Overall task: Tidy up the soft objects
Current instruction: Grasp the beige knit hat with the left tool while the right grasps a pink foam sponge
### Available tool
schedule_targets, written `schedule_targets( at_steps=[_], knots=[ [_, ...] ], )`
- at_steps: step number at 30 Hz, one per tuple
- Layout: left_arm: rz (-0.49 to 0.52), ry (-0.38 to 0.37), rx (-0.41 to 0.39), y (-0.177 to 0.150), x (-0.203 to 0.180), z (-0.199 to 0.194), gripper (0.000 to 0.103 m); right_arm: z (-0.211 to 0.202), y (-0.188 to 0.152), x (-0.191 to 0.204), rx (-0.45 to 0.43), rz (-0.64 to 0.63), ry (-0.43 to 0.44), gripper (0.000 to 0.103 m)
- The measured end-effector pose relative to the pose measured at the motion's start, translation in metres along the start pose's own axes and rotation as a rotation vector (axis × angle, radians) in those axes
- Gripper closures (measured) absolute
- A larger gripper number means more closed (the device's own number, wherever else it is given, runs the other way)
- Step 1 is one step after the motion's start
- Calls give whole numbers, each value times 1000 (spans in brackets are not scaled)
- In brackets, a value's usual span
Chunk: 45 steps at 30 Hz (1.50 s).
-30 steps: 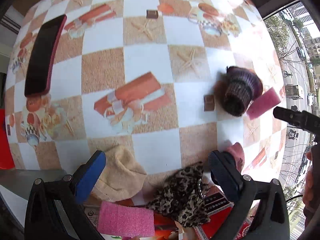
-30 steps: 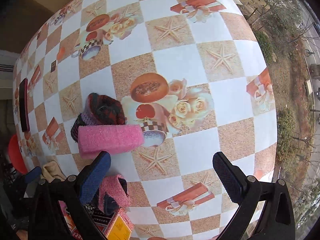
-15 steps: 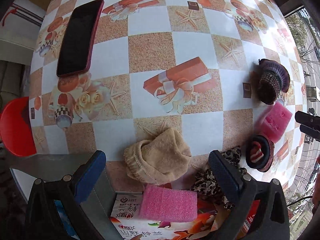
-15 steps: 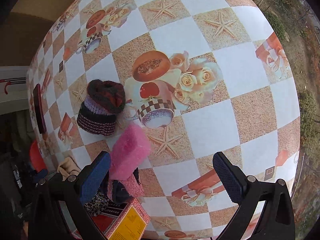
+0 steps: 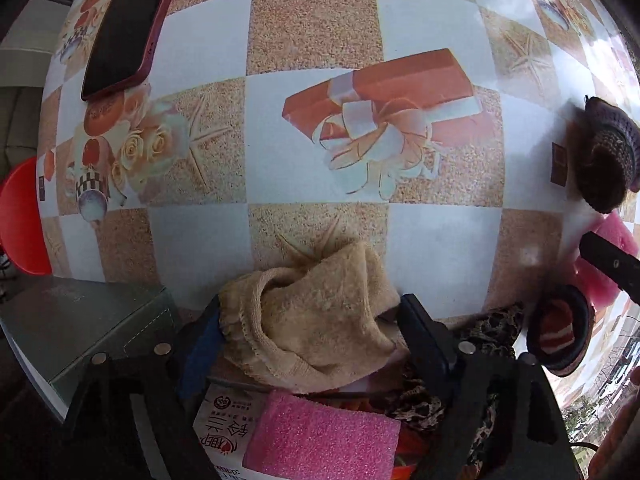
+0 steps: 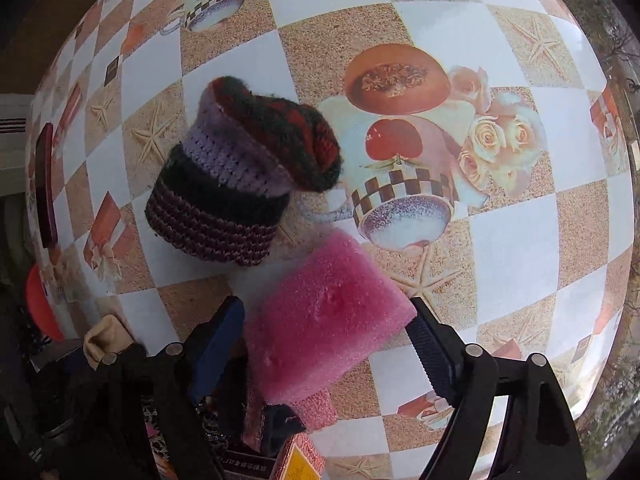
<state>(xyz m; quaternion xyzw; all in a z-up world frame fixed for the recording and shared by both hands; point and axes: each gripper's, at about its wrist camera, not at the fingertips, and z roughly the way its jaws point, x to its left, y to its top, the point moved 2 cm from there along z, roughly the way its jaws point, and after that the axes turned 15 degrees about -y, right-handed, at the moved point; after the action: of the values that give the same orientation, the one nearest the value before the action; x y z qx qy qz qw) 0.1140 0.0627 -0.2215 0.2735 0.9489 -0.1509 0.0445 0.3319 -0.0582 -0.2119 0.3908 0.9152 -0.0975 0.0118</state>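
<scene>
Currently, your left gripper (image 5: 310, 330) pinches the beige sock (image 5: 308, 320); your right gripper (image 6: 328, 338) pinches the pink sponge (image 6: 324, 328). The knitted hats (image 6: 240, 176) lie on the table (image 6: 520, 248), unsorted.

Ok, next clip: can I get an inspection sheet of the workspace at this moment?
Surface: table under a checkered printed cloth.
Job's things: beige sock; pink sponge; second pink sponge on a printed box; knitted hat; leopard-print fabric; rolled red-and-dark sock.
Clutter: phone.
Grippers: left gripper shut on the beige sock; right gripper shut on the pink sponge.
Cables: nothing seen.
Surroundings: red stool; street outside.
</scene>
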Motion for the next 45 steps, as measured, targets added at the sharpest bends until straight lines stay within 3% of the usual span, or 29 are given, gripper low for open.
schedule_targets(
  at_steps=[1,4,5,6,14,19,25,33,45],
  knots=[
    [-3,-9,0,1,0,0,21,-3,0,1,-6,-16,28,45],
    [23,-62,-5,2,-6,-4,60,-6,-4,3,3,-43,78,68],
    [41,-50,-17,2,-8,-8,66,-9,-6,0,-2,-40,89,79],
    [64,-39,-40,0,-10,-13,67,-11,-9,-5,-7,-26,108,79],
    [168,-29,-272,-30,-25,-76,69,-46,-24,-51,-73,50,171,79],
    [183,-115,-402,-48,-32,-126,69,-57,-35,-61,-92,98,180,79],
    [217,-85,-421,-54,-30,-134,69,-75,-65,-66,-121,87,177,79],
    [253,-63,-426,-111,-29,-131,68,-105,-104,-54,-176,58,172,79],
    [183,-103,-505,-169,23,-150,68,-163,-156,29,-313,-100,181,79]
  ],
)
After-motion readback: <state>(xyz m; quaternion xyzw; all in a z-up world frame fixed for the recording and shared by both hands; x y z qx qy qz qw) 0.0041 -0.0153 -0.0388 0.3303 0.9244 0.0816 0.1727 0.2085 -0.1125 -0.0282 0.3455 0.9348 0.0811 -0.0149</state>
